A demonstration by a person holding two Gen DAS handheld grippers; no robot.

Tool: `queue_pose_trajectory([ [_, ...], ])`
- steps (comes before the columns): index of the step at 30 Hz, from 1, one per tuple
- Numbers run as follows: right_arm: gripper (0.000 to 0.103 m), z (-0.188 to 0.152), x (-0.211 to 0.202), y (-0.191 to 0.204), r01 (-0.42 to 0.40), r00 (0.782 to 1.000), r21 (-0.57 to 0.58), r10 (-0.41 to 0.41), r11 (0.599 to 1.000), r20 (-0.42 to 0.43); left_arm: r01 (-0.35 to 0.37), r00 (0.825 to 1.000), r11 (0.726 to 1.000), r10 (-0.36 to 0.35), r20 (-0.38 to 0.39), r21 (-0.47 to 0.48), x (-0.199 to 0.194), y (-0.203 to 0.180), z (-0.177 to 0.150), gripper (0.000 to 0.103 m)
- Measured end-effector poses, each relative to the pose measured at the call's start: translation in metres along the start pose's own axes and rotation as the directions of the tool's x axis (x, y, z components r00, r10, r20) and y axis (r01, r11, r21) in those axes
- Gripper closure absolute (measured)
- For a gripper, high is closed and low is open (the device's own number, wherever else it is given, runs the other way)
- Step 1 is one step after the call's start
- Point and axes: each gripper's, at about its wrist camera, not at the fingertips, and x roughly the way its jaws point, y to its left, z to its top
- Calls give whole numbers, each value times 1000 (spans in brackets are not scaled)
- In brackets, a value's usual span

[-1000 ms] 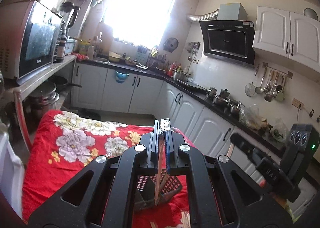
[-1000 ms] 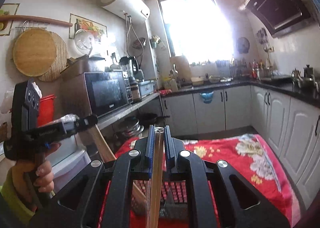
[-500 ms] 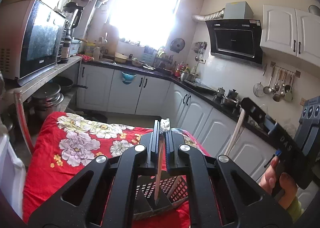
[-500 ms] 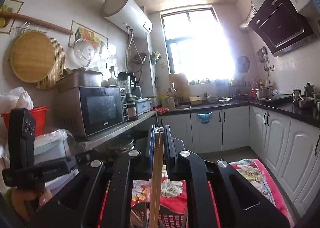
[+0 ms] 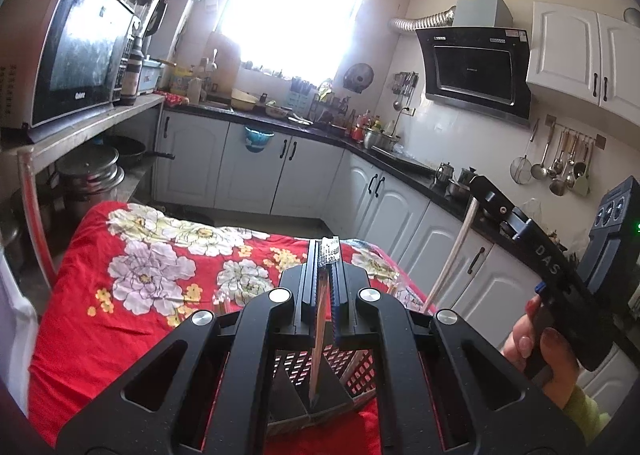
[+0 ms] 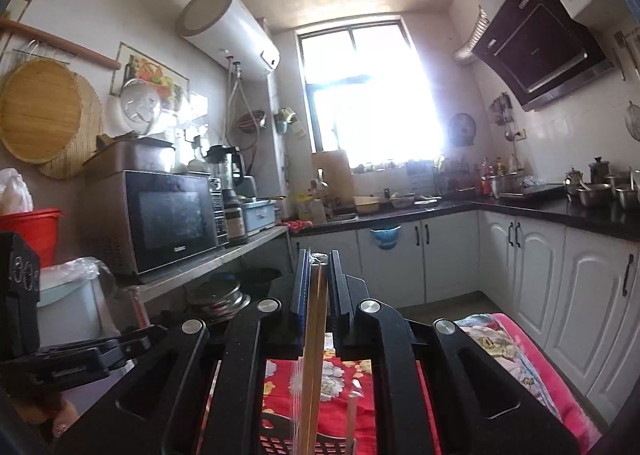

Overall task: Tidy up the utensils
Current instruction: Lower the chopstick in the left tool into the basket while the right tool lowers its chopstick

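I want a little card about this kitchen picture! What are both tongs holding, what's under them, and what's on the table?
left tongs: shut on a thin brown wooden chopstick, tip pointing down
right tongs: shut on a pair of light wooden chopsticks
below: dark latticed plastic basket; whether the chopstick tip touches it is unclear
table cover: red cloth with big flowers

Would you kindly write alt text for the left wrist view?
The left gripper is shut on a pencil, tip down over a dark slotted basket on a red floral tablecloth. The right gripper, holding pale sticks, is at right.
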Motion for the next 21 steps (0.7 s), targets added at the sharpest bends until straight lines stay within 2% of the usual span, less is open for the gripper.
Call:
queue_pose_trajectory([
  [12, 93, -37, 7, 4, 29, 999, -33, -28, 999, 24, -17, 999, 1000, 17, -37, -11, 18, 4, -28, 101],
  [21, 93, -64, 12, 4, 32, 999, -14, -32, 999, -11, -21, 998, 1000, 20, -58, -19, 23, 8, -43, 101],
])
